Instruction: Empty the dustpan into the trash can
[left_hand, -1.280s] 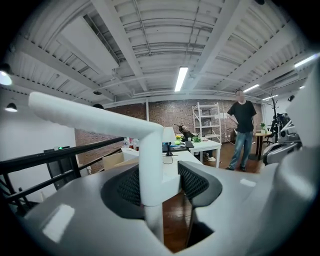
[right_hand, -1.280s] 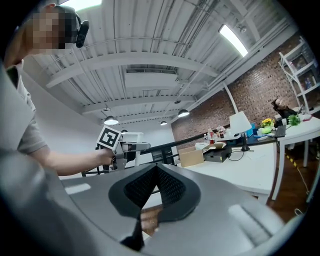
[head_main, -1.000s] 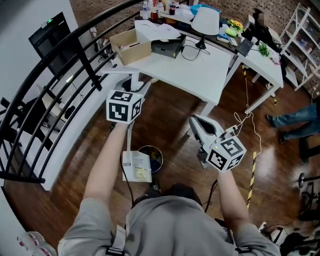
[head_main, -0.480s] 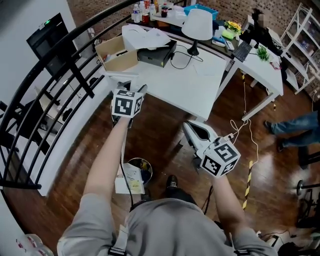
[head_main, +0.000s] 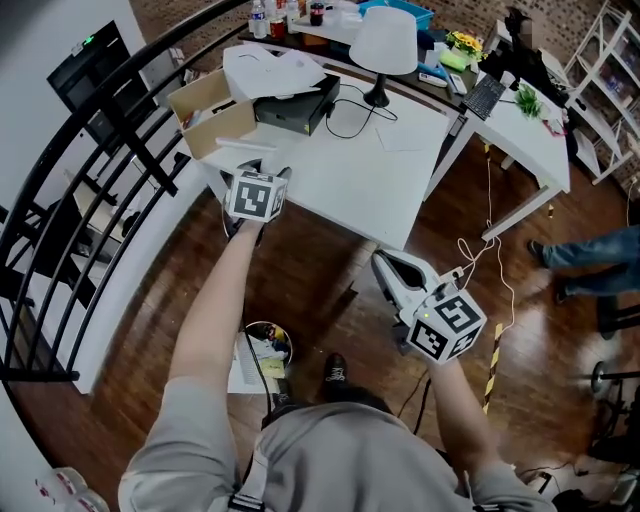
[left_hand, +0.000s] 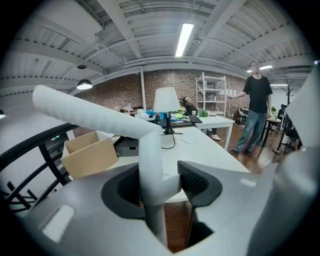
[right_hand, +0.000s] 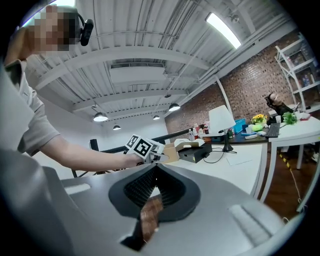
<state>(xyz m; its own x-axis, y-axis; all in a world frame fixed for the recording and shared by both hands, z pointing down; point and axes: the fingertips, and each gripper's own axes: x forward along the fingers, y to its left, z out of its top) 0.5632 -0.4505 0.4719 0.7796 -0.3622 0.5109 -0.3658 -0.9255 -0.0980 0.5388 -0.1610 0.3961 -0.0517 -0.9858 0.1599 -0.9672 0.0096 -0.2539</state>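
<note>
— What has my left claw (head_main: 262, 171) got?
— Its own view shows it clamped on the white handle (left_hand: 150, 165). Only the head view shows the dustpan (head_main: 238, 376), low beside the trash can (head_main: 266, 343).
— And my right claw (right_hand: 151, 172)?
— Closed, empty.

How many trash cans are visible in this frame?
1. A small round trash can sits on the wood floor close in front of the person, next to the white dustpan, with rubbish inside. Another could be hidden under the white table.
</note>
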